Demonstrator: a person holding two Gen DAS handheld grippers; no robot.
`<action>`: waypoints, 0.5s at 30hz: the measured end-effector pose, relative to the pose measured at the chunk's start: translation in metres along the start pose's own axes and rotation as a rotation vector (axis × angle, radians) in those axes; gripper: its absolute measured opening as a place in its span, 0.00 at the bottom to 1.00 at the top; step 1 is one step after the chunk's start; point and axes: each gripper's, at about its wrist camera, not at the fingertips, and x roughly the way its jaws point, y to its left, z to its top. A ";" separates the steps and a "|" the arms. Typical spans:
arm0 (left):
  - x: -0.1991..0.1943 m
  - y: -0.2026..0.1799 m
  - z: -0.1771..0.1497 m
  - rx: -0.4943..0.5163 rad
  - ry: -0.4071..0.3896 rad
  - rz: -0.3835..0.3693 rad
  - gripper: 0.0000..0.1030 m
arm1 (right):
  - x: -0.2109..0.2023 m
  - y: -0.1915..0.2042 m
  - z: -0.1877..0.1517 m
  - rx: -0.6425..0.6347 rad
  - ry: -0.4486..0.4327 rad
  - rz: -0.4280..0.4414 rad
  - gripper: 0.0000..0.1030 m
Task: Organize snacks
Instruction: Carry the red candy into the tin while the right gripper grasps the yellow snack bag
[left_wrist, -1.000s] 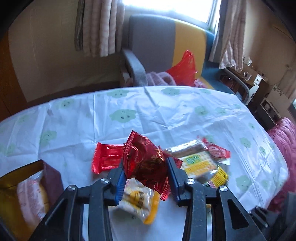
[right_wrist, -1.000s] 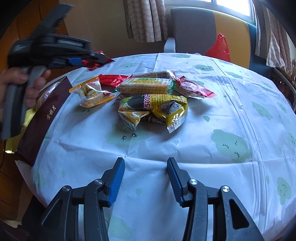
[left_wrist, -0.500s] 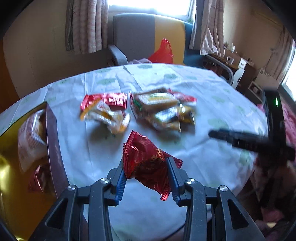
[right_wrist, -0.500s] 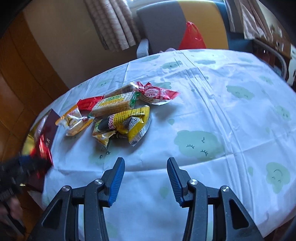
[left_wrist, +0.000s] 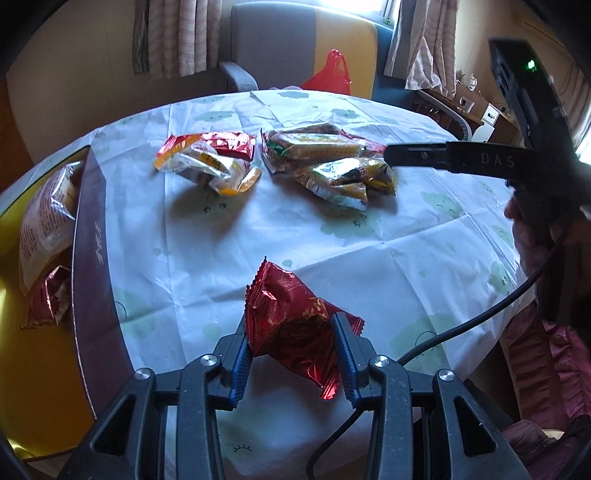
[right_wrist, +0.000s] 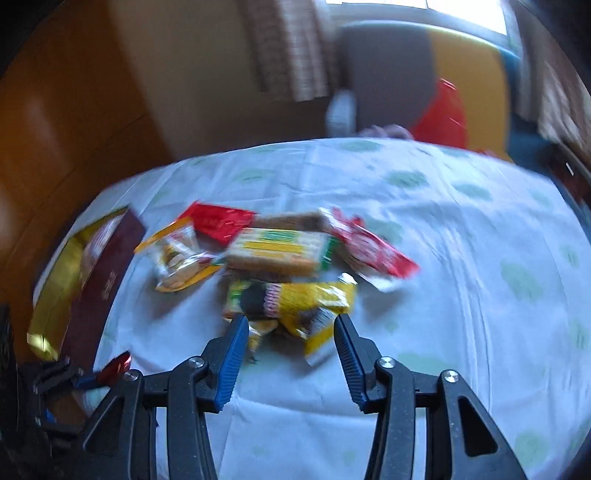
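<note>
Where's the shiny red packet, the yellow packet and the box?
red packet (left_wrist: 291, 321), left wrist view, crinkled middle
yellow packet (right_wrist: 314, 295), right wrist view, top face
box (left_wrist: 94, 258), left wrist view, dark side wall

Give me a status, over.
Left gripper shut on red packet, beside the box. Right gripper opening, nothing gripped, over yellow packet. Nothing in the way.

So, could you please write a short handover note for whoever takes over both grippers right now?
Left gripper: shut on a red foil snack, held above the tablecloth beside the box.
Right gripper: opening, nothing held, approaching the yellow packet.
Done: at least two snacks already lie in the box.
Left: drop the red one in, then clear the pile on the table.
</note>
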 end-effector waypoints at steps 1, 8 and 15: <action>0.001 0.001 -0.001 -0.006 0.004 -0.002 0.40 | 0.005 0.008 0.006 -0.086 0.020 0.013 0.53; 0.004 0.006 -0.003 -0.022 0.015 -0.005 0.40 | 0.053 0.028 0.029 -0.493 0.244 0.053 0.58; 0.005 0.007 -0.003 -0.023 0.016 -0.011 0.40 | 0.080 0.014 0.026 -0.434 0.401 0.192 0.70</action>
